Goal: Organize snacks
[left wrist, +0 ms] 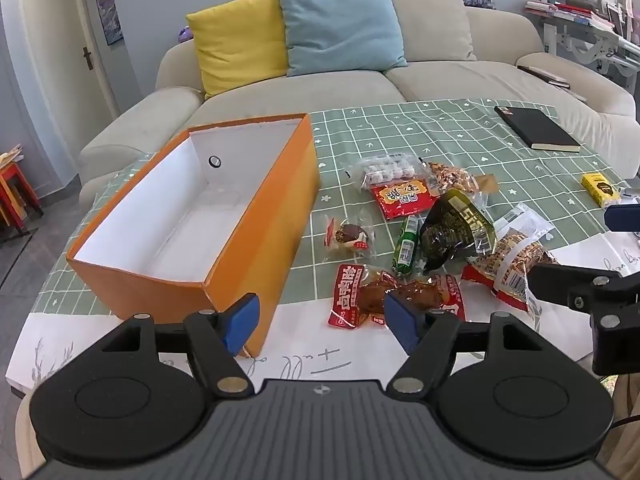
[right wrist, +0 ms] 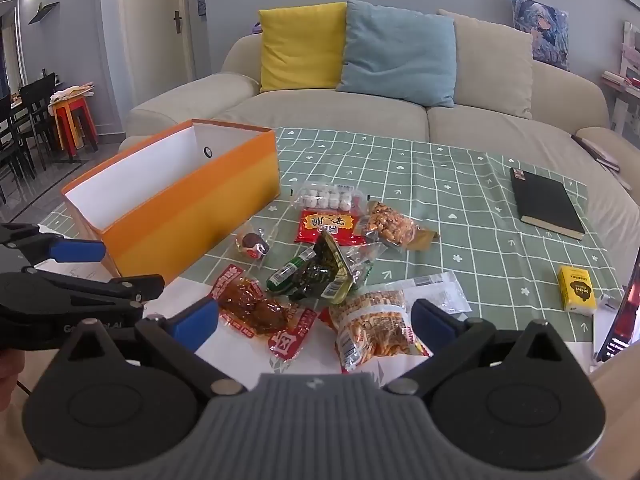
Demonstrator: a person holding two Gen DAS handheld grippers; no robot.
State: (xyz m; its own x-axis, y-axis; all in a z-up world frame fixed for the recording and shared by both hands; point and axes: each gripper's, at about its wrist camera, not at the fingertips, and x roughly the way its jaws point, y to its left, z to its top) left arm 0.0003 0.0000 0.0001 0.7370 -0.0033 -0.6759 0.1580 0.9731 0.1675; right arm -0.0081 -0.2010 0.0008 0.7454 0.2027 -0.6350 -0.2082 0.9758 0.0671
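An empty orange box (left wrist: 256,216) (right wrist: 192,204) with a white inside stands on the left of the green checked tablecloth (left wrist: 440,136). Several snack packets lie in a loose heap to its right: a red meat packet (left wrist: 384,296) (right wrist: 260,312), a dark green packet (left wrist: 456,228) (right wrist: 320,272), a peanut bag (left wrist: 512,260) (right wrist: 372,324), a red flat packet (left wrist: 404,196) and a pack of white candies (left wrist: 386,168) (right wrist: 328,198). My left gripper (left wrist: 320,320) is open above the table's near edge, between the box corner and the meat packet. My right gripper (right wrist: 316,320) is open, hovering over the meat packet and peanut bag, touching neither.
A black notebook (left wrist: 536,128) (right wrist: 548,204) lies at the far right of the table, and a small yellow box (left wrist: 600,188) (right wrist: 576,288) sits nearer the right edge. A beige sofa (left wrist: 360,80) with yellow and blue cushions stands behind the table.
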